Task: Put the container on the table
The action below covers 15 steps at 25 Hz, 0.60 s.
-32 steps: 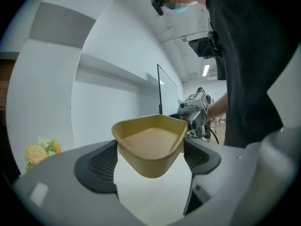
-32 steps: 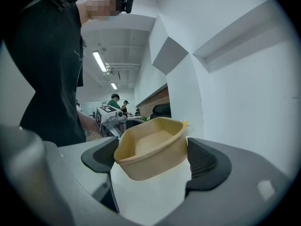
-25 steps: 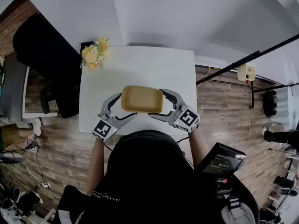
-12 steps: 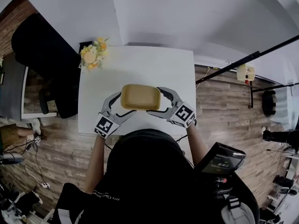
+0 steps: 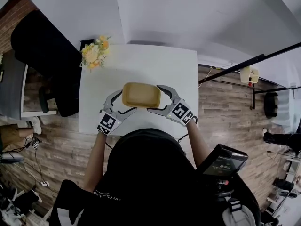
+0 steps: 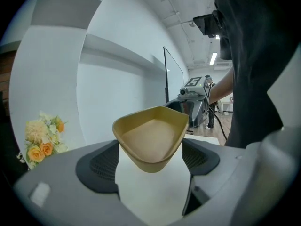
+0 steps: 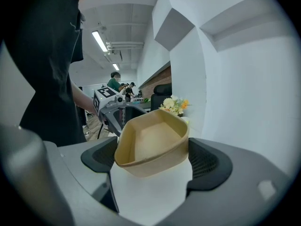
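A tan, empty, rounded-rectangular container (image 5: 141, 94) hangs just above the near part of the white table (image 5: 141, 62), gripped from both short ends. My left gripper (image 5: 125, 101) is shut on its left end, and my right gripper (image 5: 159, 100) is shut on its right end. In the left gripper view the container (image 6: 150, 138) fills the gap between the dark pads (image 6: 101, 166), with the right gripper (image 6: 194, 105) behind it. The right gripper view shows the container (image 7: 153, 142) wedged between its pads (image 7: 207, 166). Whether the base touches the table I cannot tell.
A bunch of yellow and orange flowers (image 5: 93, 54) stands at the table's far left corner. A black chair (image 5: 44, 55) is left of the table. A black stand pole (image 5: 249, 60) slants over the wooden floor (image 5: 221, 107) on the right.
Both grippers have sunk toward the table with the container between them. The container looks smaller and lower than a second ago. The grip has not changed.
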### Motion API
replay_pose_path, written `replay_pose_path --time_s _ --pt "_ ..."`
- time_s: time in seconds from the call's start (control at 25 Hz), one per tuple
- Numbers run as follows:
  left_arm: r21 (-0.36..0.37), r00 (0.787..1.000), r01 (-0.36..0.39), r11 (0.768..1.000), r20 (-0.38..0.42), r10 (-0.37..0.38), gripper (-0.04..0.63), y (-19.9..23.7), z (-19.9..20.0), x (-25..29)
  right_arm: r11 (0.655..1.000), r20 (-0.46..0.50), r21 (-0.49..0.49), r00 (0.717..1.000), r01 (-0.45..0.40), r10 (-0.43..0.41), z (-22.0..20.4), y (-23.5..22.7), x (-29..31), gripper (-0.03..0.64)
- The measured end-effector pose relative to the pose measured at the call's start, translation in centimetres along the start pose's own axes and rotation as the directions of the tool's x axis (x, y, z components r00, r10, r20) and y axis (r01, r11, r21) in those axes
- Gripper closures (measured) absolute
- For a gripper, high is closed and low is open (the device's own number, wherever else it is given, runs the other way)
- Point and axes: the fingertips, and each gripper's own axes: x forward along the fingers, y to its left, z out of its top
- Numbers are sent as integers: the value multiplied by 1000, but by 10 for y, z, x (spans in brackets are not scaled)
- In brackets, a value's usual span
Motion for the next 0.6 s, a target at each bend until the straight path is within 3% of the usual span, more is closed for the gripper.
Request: replay_pose_path --time_s 0.6 --pt "-31 999 14 999 -50 -15 175 22 -24 17 999 -99 25 995 -24 27 -28 -24 32 135"
